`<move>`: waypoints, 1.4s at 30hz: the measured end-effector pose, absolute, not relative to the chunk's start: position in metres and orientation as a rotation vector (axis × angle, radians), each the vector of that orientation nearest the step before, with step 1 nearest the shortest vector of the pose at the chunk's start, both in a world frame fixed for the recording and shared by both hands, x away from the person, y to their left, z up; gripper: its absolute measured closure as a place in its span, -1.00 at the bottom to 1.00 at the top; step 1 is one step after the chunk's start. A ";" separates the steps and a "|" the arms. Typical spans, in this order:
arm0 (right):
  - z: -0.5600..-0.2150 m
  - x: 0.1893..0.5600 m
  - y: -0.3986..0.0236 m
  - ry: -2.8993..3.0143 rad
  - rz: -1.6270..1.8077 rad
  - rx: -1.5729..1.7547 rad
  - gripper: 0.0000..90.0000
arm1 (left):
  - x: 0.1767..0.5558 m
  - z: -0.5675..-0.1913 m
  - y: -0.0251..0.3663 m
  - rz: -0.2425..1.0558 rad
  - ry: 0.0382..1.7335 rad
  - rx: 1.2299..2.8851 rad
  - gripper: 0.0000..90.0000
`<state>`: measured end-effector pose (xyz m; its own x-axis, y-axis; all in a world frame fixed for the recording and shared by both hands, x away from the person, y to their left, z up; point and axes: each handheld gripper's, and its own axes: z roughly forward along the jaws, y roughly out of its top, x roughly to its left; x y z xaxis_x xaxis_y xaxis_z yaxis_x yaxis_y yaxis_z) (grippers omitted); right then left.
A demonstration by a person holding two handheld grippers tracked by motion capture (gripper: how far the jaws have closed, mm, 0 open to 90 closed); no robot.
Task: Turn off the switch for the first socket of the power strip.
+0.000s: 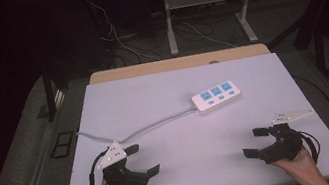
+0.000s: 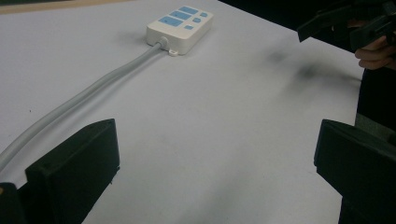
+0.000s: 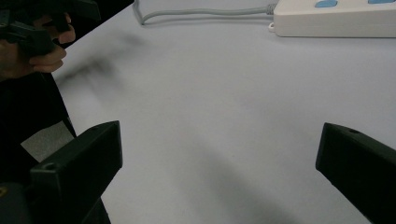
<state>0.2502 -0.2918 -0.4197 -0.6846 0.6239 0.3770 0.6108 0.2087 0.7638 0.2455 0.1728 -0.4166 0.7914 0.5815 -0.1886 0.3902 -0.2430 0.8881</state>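
White oblong power strip (image 1: 216, 97), blue-faced sockets

Pale grey table (image 1: 153, 99) fills centre of high view. White power strip (image 1: 216, 97) with blue sockets lies upper right of centre; its grey cable (image 1: 148, 125) trails across tabletop toward left edge.

No text, label or number can be read, not even on the white plastic power strip (image 1: 216, 97) with blue sockets.

A white power strip (image 1: 216, 97) with three blue sockets is lying flat, slightly angled, on the worktop's far half. Its grey cable (image 1: 147, 125) is trailing leftward off the edge.
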 end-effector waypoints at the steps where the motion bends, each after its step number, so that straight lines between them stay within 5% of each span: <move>1: -0.420 0.250 -0.292 2.431 1.524 1.246 -1.00 | 0.246 -0.417 0.173 0.215 0.740 1.869 -1.00; 42: -0.392 0.281 -0.283 2.539 1.418 1.214 -0.99 | 0.248 -0.419 0.180 0.215 0.772 1.840 -1.00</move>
<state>0.2807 -0.2833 -0.3917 -0.7034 0.6161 0.3544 0.6250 0.2986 0.7213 0.2476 0.1795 -0.4191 0.7729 0.5990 -0.2092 0.4048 -0.2116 0.8896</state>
